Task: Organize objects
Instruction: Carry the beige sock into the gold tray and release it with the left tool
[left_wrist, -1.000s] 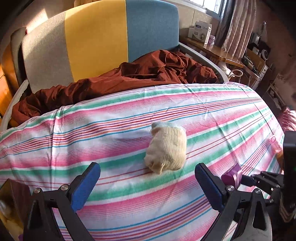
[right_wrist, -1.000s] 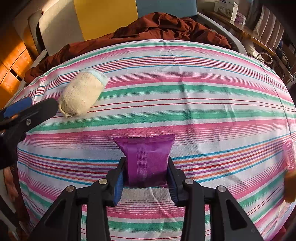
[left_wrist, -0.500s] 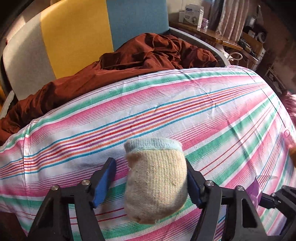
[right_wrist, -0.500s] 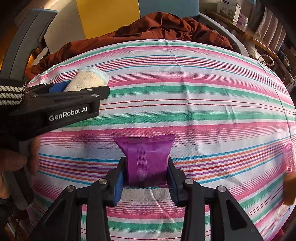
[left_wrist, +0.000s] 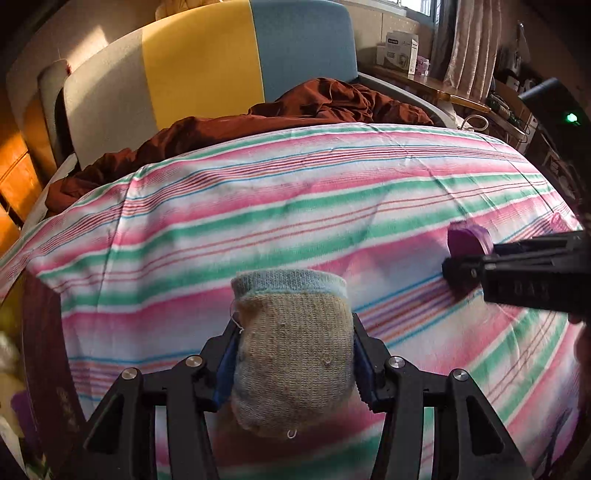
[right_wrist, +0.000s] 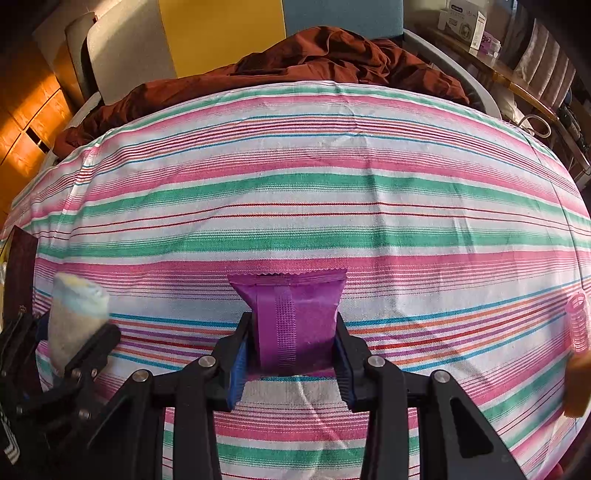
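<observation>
From the left wrist view, the left gripper (left_wrist: 293, 363) has just been closing, and its blue pads now press both flanks of the rolled sock (left_wrist: 291, 350), a beige knit bundle with a pale blue cuff pointing away from the camera. A second ago the jaws stood wide apart with the sock lying loose on the striped sheet (left_wrist: 295, 206) ahead of them; half a second ago they straddled it. Now the sock sits clamped between them near the front edge of the bed, and whether it has cleared the sheet cannot be told. At the right edge of this view the right gripper (left_wrist: 461, 266) reaches in sideways with the purple packet (left_wrist: 467, 240) at its tip.

From the right wrist view, the right gripper (right_wrist: 291, 347) is clamped on the purple packet (right_wrist: 295, 317), as it was a second ago, the packet's serrated seal pointing toward the head of the bed. The left gripper (right_wrist: 79, 341) shows at the lower left corner with the sock (right_wrist: 75, 314) in it. A pink hair roller (right_wrist: 578, 321) lies near the right edge of the sheet, and a rumpled brown blanket (right_wrist: 332, 59) covers the far end.

Both hands are now loaded, so the collecting seems done for these two items; carrying them to wherever they belong looks like the next step.
</observation>
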